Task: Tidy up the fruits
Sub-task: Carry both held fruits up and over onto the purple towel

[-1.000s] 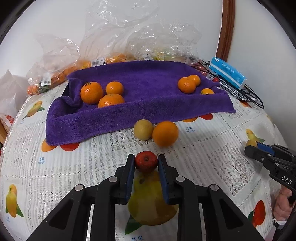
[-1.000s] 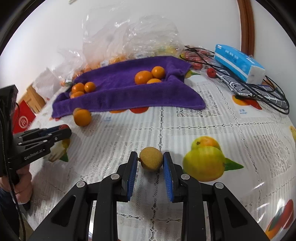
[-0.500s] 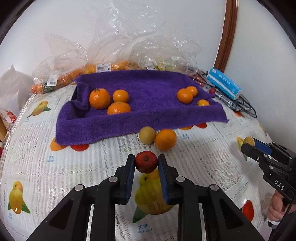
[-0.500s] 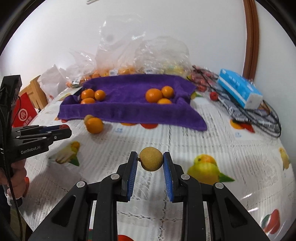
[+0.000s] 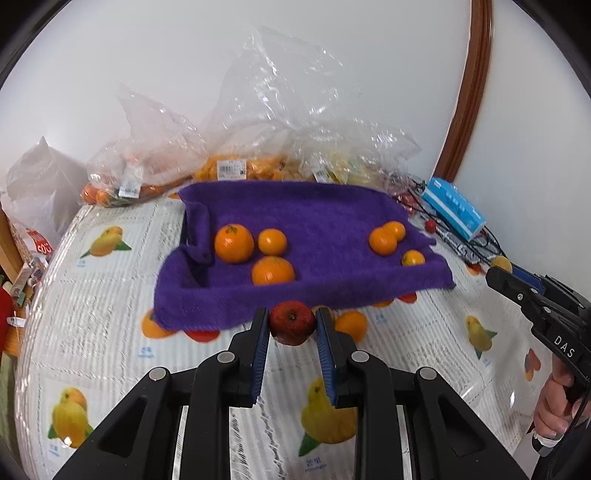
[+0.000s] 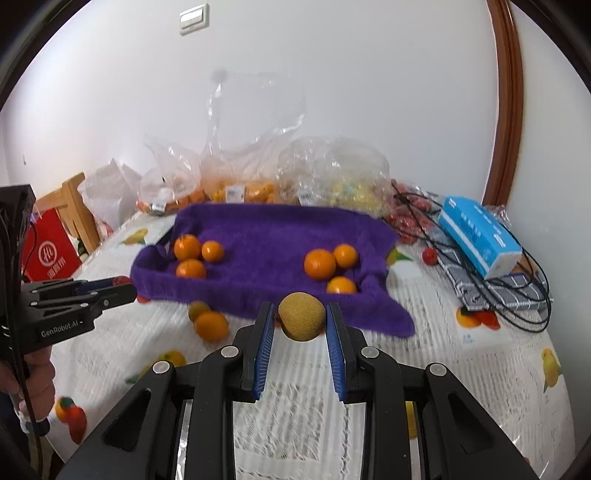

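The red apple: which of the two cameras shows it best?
The left wrist view. There the red apple sits large and central, stem dimple visible, clamped in the left gripper. In the right wrist view only a red sliver peeks over that gripper's fingers at the far left.

A plain white wall (image 6: 332, 74) rises behind the tabletop (image 6: 424, 354), which wears a white lace cloth printed with fruit. A brown wooden frame (image 6: 506, 110) curves up on the right. A white wall switch (image 6: 194, 18) sits high, and a wooden chair (image 6: 74, 210) stands left.
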Available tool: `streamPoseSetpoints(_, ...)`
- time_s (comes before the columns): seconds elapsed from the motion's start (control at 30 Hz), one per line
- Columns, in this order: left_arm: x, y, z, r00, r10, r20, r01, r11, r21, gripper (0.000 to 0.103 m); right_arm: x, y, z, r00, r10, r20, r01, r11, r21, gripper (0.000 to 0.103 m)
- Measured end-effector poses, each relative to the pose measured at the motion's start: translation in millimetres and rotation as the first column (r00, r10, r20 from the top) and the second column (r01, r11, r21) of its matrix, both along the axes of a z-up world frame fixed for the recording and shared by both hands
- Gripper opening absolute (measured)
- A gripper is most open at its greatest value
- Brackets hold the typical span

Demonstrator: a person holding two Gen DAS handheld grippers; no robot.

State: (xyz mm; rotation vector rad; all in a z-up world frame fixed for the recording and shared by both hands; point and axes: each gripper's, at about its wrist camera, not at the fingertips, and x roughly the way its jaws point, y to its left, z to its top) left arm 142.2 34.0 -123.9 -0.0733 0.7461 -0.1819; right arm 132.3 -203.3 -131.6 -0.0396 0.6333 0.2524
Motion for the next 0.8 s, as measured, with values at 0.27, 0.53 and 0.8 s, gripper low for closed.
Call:
streamPoseSetpoints(0.27, 7, 7, 20, 1.0, -0.001, 0.023, 0.002, 1.0, -0.019, 0.024, 9, 2, 21, 1.0, -0.003, 0.014, 0.003, 1.0, 0.013, 0.028)
streamPoseSetpoints(0.53, 12, 7, 33, 0.999, -0.012, 0.036, 0.013, 0.999, -0.043, 0.024, 18, -6, 32, 0.999, -0.034, 0.002, 0.034, 0.998, 0.062, 0.028)
streamPoseSetpoints(0.8, 22, 8, 32, 1.0, -0.015, 0.025, 0.017, 0.998, -0.065, 0.024, 29, -12, 42, 0.999, -0.042, 0.007, 0.041, 0.997, 0.069, 0.028)
